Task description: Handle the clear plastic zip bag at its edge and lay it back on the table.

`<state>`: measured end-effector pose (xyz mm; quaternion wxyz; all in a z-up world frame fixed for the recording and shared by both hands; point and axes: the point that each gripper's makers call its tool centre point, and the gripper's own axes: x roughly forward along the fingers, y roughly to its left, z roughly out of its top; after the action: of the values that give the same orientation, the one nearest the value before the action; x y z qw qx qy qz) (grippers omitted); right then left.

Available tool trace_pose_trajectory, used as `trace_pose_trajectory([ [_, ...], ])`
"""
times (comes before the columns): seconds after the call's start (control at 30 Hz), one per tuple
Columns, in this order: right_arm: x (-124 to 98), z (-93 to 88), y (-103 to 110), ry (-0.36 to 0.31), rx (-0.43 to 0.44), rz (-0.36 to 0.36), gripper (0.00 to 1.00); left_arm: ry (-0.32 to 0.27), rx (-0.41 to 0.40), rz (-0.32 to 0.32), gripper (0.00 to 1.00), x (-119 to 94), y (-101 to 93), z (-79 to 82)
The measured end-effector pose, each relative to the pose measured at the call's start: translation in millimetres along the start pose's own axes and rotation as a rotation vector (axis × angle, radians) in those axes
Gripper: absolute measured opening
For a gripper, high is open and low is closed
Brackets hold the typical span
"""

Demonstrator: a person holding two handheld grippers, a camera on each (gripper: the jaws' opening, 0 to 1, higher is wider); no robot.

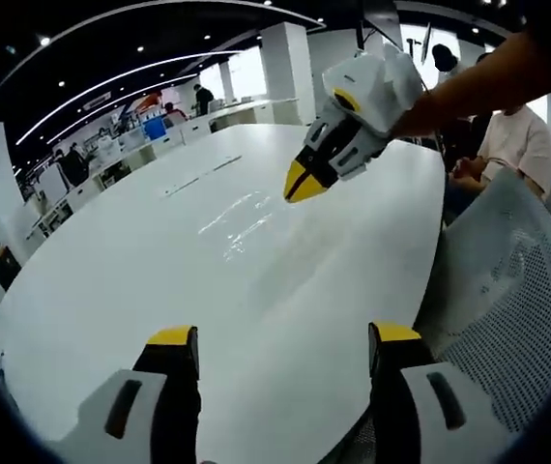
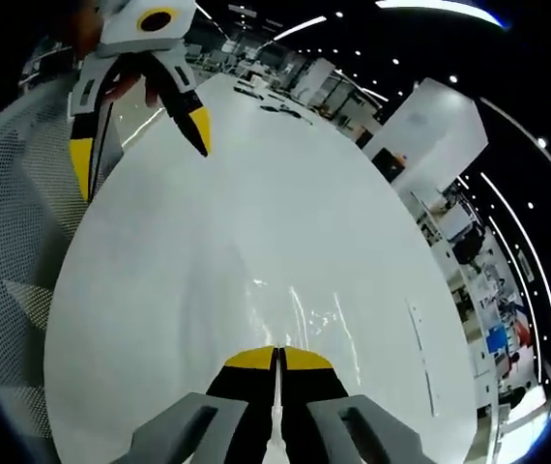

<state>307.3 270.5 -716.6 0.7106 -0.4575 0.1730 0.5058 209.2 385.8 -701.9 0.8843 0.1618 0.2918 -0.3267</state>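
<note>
Clear plastic zip bag lies flat on the white counter, and we read it mostly by its glints and faint creases, since the film is nearly invisible against the surface; in the right gripper view the same bag spreads just ahead of our right gripper, whose yellow-tipped fingers are pressed together with only a hairline between them; we cannot tell whether a sliver of the bag's edge is pinched there, because the film is too clear to trace at the tips; in the left gripper view that right gripper hangs tip-down just beside the bag's far side, which fits either a pinch at the edge or a bag already laid down; our left gripper waits low over the near counter with its fingers set wide apart and nothing between them, well short of the bag, and in the right gripper view it shows at the far end with the same wide spread; we judge it is kept clear so the bag can settle flat without being dragged; a mesh chair stands at the counter's edge; since the bag looks fully down, we judge the task near its end.
</note>
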Motion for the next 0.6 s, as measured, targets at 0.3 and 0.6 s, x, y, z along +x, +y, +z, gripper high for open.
trace_pose_trajectory([
  [0.3,11,-11.2,-1,0.037,-0.028,-0.019,0.0,0.009,0.013,0.0,0.68,-3,0.2,0.2],
  [0.6,18,-23.1,1,0.074,-0.062,-0.023,0.0,0.018,0.018,0.008,0.66,-6,4.1,-2.6],
])
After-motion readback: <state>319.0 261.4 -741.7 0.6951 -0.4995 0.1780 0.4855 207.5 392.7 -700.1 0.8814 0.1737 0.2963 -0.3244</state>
